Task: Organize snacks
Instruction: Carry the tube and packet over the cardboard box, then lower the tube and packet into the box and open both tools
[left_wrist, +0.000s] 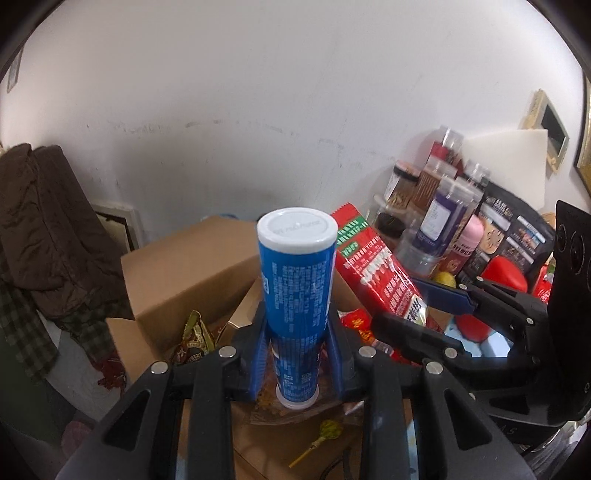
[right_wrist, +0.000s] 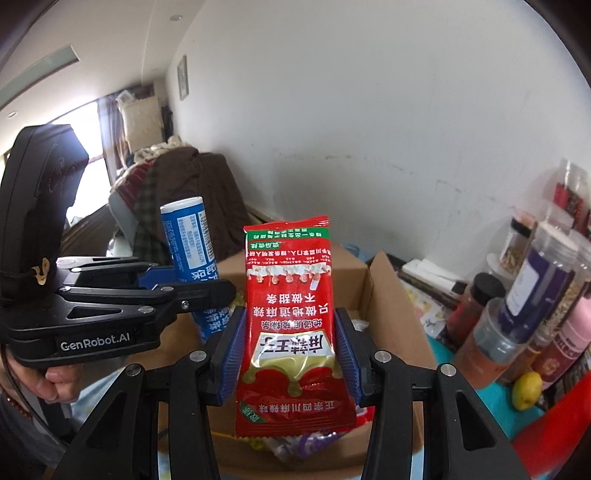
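Note:
My left gripper (left_wrist: 297, 325) is shut on a blue snack tube with a white lid (left_wrist: 295, 280) and holds it upright above an open cardboard box (left_wrist: 177, 280). My right gripper (right_wrist: 290, 332) is shut on a red snack packet (right_wrist: 291, 325) and holds it upright over the same box (right_wrist: 391, 314). In the left wrist view the red packet (left_wrist: 380, 273) and the right gripper (left_wrist: 432, 314) are to the right of the tube. In the right wrist view the tube (right_wrist: 192, 251) and the left gripper (right_wrist: 184, 288) are to the left.
Loose wrapped snacks (left_wrist: 195, 339) lie in the box, and a lollipop (left_wrist: 325, 432) lies on a flap. Several jars and bottles (right_wrist: 528, 295) stand at the right by the wall, with a yellow lemon (right_wrist: 528, 389) and red containers (left_wrist: 502, 277). A brown coat (left_wrist: 44, 229) hangs at the left.

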